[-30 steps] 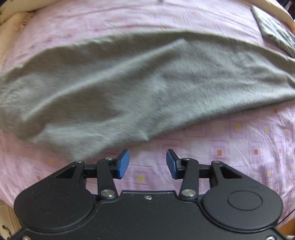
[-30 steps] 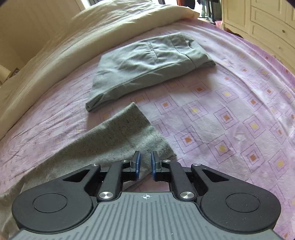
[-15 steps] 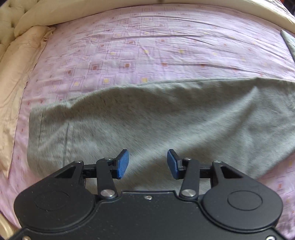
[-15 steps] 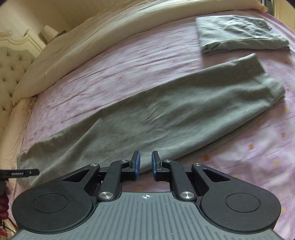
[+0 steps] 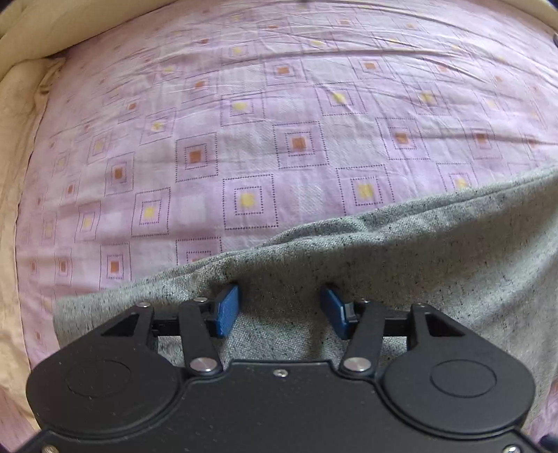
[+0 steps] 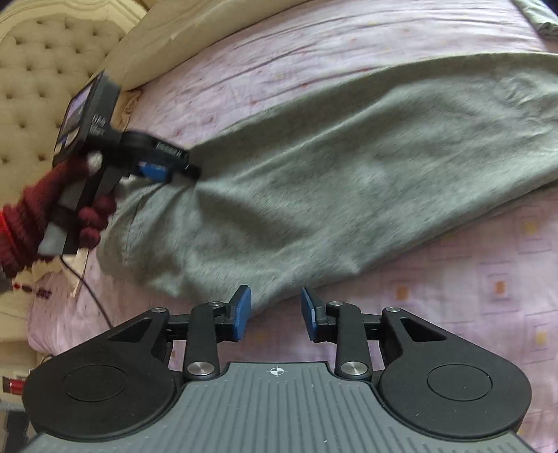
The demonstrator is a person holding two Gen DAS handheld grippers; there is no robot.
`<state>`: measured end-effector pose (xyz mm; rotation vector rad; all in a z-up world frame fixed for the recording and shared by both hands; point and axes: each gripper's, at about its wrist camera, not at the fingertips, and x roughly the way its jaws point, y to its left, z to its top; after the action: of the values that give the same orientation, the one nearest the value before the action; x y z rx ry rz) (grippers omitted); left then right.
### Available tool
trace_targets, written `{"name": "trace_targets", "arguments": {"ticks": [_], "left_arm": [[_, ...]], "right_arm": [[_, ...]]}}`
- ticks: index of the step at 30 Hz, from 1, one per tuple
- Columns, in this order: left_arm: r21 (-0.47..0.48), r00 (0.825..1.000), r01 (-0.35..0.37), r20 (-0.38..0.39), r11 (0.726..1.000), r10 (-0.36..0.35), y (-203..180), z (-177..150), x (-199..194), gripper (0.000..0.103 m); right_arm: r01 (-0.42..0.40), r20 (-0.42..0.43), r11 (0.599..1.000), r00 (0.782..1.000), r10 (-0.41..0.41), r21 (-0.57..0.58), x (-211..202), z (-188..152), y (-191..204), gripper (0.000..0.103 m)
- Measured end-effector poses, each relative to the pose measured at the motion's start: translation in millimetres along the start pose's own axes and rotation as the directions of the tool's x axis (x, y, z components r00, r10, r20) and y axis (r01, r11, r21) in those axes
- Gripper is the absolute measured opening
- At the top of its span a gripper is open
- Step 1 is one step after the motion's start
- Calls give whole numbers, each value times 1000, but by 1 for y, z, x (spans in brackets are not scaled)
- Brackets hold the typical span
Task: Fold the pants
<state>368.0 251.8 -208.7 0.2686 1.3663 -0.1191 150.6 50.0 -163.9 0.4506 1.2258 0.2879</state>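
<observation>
Because the grey pants [image 6: 331,163] are of soft, light knit cloth, they will sag and wrinkle wherever they are lifted, so I judge that a hold at the hem or at the waist end, through both layers, is better than one in the middle. They lie long across the pink patterned bedsheet [image 5: 244,139], one end at the left and the rest running to the right.

At the left of the right wrist view, a hand in a dark red knitted glove [image 6: 45,209] holds the left gripper [image 6: 164,170] low over the left end of the pants, pointing steeply down. In its own view the left gripper [image 5: 280,310] has its blue pads on each side of a raised fold near the cloth edge. Its jaws are opening and the pads do not press on the cloth, so nothing is held.

Further right, the right gripper [image 6: 275,312] is tilted down less steeply, over the near edge of the pants. Its jaws are also opening. Between them I see only an edge of cloth and the bedsheet, and it grips nothing. At the far right top corner lies another folded grey garment [image 6: 538,15], apart from the pants.
</observation>
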Motion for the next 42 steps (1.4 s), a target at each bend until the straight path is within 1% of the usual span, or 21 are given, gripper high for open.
{"name": "trace_targets", "arguments": {"ticks": [4,6,8,9,11,12,13,15,17,19,23,25,28,29,32,35,36,37,39,40,42], "left_arm": [[27,1000,18,2,999,-18,3,-3,0,60],[53,1000,24,3,998,-24,2,-5,-1,61],[67,1000,26,0,997,-26,1,-6,-2,61],[73,1000,28,-5,997,-27,1,-2,0,61],[78,999,34,-11,996,-33,2,0,-2,60],[77,999,41,-11,996,-41,3,0,-4,59],[76,999,47,-12,996,-47,4,-2,-7,57],[73,998,69,4,995,-70,5,-11,-20,56],[80,994,98,30,992,-100,7,-28,-36,56],[87,993,102,51,991,-107,8,-51,-49,57],[95,993,118,16,988,-120,11,-91,-53,57],[132,992,124,-22,984,-122,8,-107,-47,57],[181,997,81,-24,980,-78,4,-120,-37,59],[175,998,67,-29,982,-62,5,-120,-33,60],[77,992,113,-62,991,-108,20,-110,-25,61],[-44,985,151,-79,988,-154,38,-98,-20,61],[-75,985,147,-84,986,-154,44,-94,-18,61],[-92,984,147,-91,985,-155,48,-91,-15,61],[-121,979,164,-105,979,-177,54,-87,-11,61],[-124,978,163,-109,979,-177,55,-86,-10,61],[-100,980,153,-110,983,-164,52,-85,-10,61]], "right_arm": [[7,-79,997,997,-14,-83,30,-20,29,34],[23,-75,995,997,-31,-100,37,-25,43,34],[48,-27,988,998,-53,-147,37,-21,56,34],[60,14,983,998,-59,-176,34,-17,63,34],[79,136,971,990,-49,-225,22,-7,74,34],[86,174,968,984,-45,-237,17,-4,77,34],[96,184,963,982,-50,-250,16,0,77,34],[93,133,964,989,-61,-249,20,2,74,34],[82,85,969,994,-64,-235,26,-4,69,34],[79,57,968,996,-68,-237,28,-13,65,34],[67,7,977,998,-66,-202,31,-30,63,34],[75,-1,979,997,-77,-192,33,-36,61,34],[107,9,970,994,-108,-218,38,-39,64,34],[114,17,967,993,-113,-228,41,-38,65,34],[120,51,955,993,-110,-271,44,-30,72,34],[131,145,950,985,-93,-284,43,-17,81,35],[131,165,954,982,-88,-272,43,-14,81,36],[127,158,956,984,-87,-266,46,-11,80,39],[128,125,952,987,-96,-278,55,-12,80,39],[128,103,948,989,-102,-290,58,-15,79,39],[109,55,944,994,-96,-313,62,-23,78,39]]}}
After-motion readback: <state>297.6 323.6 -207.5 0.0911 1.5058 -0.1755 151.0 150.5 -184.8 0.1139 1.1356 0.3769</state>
